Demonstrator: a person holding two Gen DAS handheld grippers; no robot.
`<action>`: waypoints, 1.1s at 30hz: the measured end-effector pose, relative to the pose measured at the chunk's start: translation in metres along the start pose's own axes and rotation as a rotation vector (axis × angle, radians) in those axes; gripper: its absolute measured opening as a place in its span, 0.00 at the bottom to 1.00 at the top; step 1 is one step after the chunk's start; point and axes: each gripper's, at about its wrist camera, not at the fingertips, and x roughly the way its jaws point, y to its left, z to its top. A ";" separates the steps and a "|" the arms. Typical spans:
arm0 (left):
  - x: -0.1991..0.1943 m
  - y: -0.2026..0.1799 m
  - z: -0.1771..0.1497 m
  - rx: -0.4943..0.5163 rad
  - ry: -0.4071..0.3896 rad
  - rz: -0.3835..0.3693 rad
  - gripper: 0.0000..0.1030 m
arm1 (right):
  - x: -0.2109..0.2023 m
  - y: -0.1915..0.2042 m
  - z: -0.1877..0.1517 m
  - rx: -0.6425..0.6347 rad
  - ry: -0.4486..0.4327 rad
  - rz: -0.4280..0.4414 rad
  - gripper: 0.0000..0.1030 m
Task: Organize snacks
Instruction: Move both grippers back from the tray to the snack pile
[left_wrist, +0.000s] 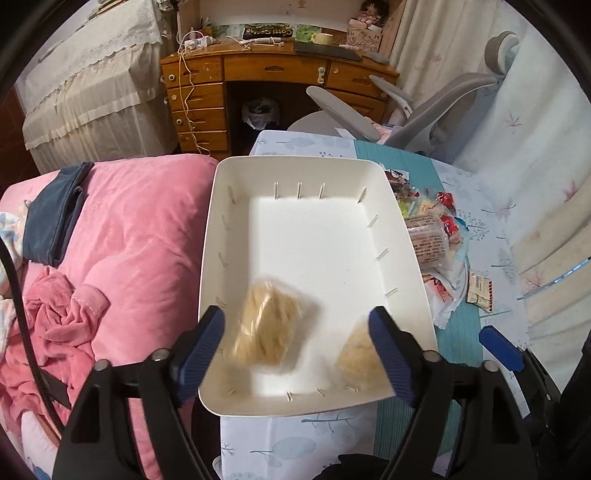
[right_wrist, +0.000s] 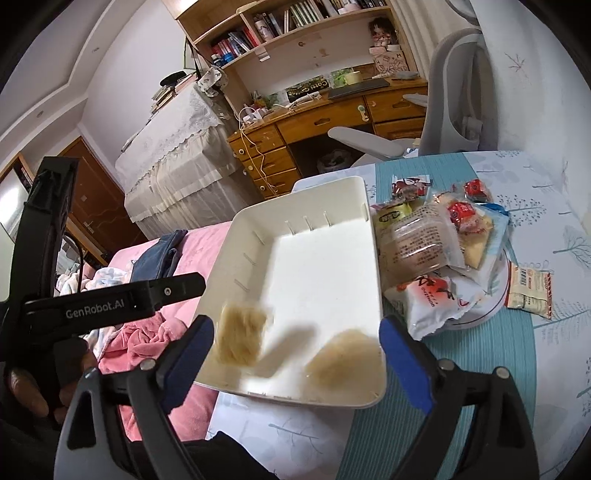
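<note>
- The scene was a bedroom: a table under a pale tree-print cloth (right_wrist: 546, 229) with a teal runner (right_wrist: 461, 354), set against a bed with a pink quilt (left_wrist: 122, 236).
- Nearest, the left gripper (left_wrist: 297, 350) hung over the near end of the white bin (left_wrist: 317, 164), jaws wide and pressing on nothing; a blurred pale noodle-like snack packet (left_wrist: 267, 325) showed between them, apparently loose in the bin.
- The right gripper (right_wrist: 295, 352) also stood wide apart and empty, with a second pale packet (right_wrist: 343, 358) lying at the bin's near right corner.
- To do this step well, I judged both tools should lift straight clear of the bin walls, leaving the two packets flat and apart.
- Just beyond the bin's right wall lay the remaining snack pile (right_wrist: 439, 236) on a white plate (right_wrist: 491, 306): clear-wrapped cakes, red-wrapped sweets, a white pouch.
- A small flat sachet (right_wrist: 530, 291) lay just beside the plate.
- The bin's near left corner overhung the table edge toward the quilt; a downward knock there might tip it.
- Farther off stood a grey office chair (left_wrist: 436, 114) and a wooden desk (left_wrist: 277, 70), neither in the way.
</note>
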 end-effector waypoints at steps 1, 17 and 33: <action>0.000 -0.002 0.000 0.000 0.001 0.005 0.80 | -0.001 -0.002 -0.001 0.000 0.003 -0.005 0.89; -0.010 -0.062 0.019 0.006 0.031 0.026 0.80 | -0.036 -0.045 0.000 -0.091 0.012 -0.138 0.89; 0.010 -0.173 0.026 0.007 0.176 0.021 0.81 | -0.071 -0.114 0.024 -0.273 0.073 -0.183 0.89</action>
